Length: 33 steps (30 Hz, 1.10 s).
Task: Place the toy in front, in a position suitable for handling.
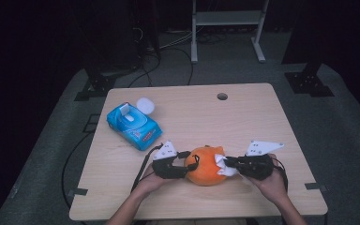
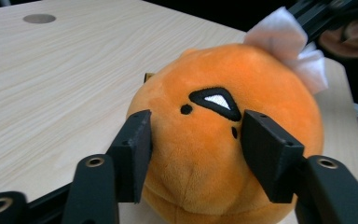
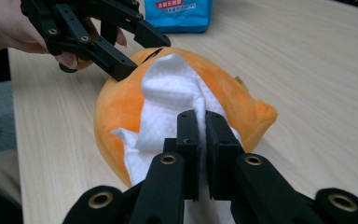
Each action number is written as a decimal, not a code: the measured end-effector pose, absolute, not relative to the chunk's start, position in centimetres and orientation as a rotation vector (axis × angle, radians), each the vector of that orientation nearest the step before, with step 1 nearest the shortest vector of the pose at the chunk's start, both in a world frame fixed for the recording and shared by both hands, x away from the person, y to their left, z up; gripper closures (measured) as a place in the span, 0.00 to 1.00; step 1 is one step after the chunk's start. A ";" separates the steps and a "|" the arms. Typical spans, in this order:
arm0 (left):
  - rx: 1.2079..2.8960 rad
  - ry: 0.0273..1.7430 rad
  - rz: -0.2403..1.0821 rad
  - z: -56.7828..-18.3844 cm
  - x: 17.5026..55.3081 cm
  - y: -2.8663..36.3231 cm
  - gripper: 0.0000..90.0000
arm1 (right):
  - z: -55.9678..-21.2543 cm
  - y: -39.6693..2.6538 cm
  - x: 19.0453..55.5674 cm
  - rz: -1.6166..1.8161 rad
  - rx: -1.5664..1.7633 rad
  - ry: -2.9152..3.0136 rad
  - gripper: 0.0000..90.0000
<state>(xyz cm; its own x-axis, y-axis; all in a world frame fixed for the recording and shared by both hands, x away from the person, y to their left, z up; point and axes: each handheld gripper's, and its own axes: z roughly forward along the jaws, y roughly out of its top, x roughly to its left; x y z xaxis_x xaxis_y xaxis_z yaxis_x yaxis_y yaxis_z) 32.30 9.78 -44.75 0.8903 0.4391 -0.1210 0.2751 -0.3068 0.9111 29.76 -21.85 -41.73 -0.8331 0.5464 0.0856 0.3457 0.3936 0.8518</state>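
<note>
Orange plush [image 1: 205, 166] resting on the counter [image 1: 243, 117] near the front edge, round body, one small ear or fin poking out on the far side. Left claw [image 1: 191, 163] against the plush's left flank, both pads pressed into the fur either side of the embroidered black-and-white mark [image 2: 216, 100], so clamped on the plush, with the fabric bulging between the black jaws in the left gripper view. Right claw [image 1: 226, 163] at the plush's right flank, jaws drawn tight together on a white wipe [image 1: 222, 166]; in the right gripper view the wipe [image 3: 168, 100] spread up over the plush's curved side, pinched at its lower part between the two black jaws and lying against the orange fur. Hands behind each claw, forearms coming in from the counter's front edge. Blue wipe pack [image 1: 134, 124] well apart from the plush, back and to the left of it, lid flipped up, lying at an angle. Small white round cap [image 1: 145, 105] just behind the pack, beyond the plush's left. Round hole [image 1: 222, 96] in the counter far behind the plush, near the back edge. Grey three-cornered plates on top of both claws, either side of the plush.
</note>
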 end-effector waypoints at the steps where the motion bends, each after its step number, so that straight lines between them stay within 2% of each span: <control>1: 1.909 0.526 0.178 -44.8 32.3 9.8 0.42 | -41.7 -21.8 29.8 1.416 0.794 2.442 0.94; 2: 1.870 0.484 0.180 -44.1 32.0 9.8 0.38 | -42.0 -21.5 29.7 1.392 0.789 2.454 0.94; 4: 1.864 0.454 0.194 -43.8 31.8 9.5 0.38 | -42.0 -20.9 29.4 1.418 0.753 2.475 0.94; 8: 1.915 0.445 0.203 -44.3 31.7 9.1 0.47 | -41.5 -19.5 28.6 1.426 0.664 2.495 0.94; 13: 1.925 0.458 0.173 -44.7 31.7 9.7 0.52 | -41.7 -20.1 29.4 1.429 0.734 2.483 0.94; 19: 1.955 0.420 0.196 -44.8 31.2 9.2 0.52 | -42.0 -21.2 30.2 1.400 0.841 2.438 0.94; 21: 1.957 0.406 0.201 -44.8 31.0 9.2 0.52 | -41.5 -20.5 29.6 1.493 0.769 2.439 0.94; 25: 1.965 0.404 0.199 -44.8 30.9 9.3 0.52 | -41.7 -19.6 29.5 1.448 0.739 2.466 0.94; 30: 1.968 0.400 0.198 -44.8 30.7 9.0 0.52 | -42.1 -21.1 30.6 1.368 0.889 2.418 0.94; 33: 1.974 0.389 0.193 -44.8 30.6 9.0 0.52 | -41.7 -20.9 30.3 1.432 0.874 2.392 0.94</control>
<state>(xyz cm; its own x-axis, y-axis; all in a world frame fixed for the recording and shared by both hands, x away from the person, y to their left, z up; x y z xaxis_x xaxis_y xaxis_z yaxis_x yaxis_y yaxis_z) 30.55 9.02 -44.80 0.9337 0.3559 -0.0398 0.1841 -0.3818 0.9057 30.32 -20.94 -41.66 -0.7991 0.5907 0.1114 0.3771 0.3483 0.8582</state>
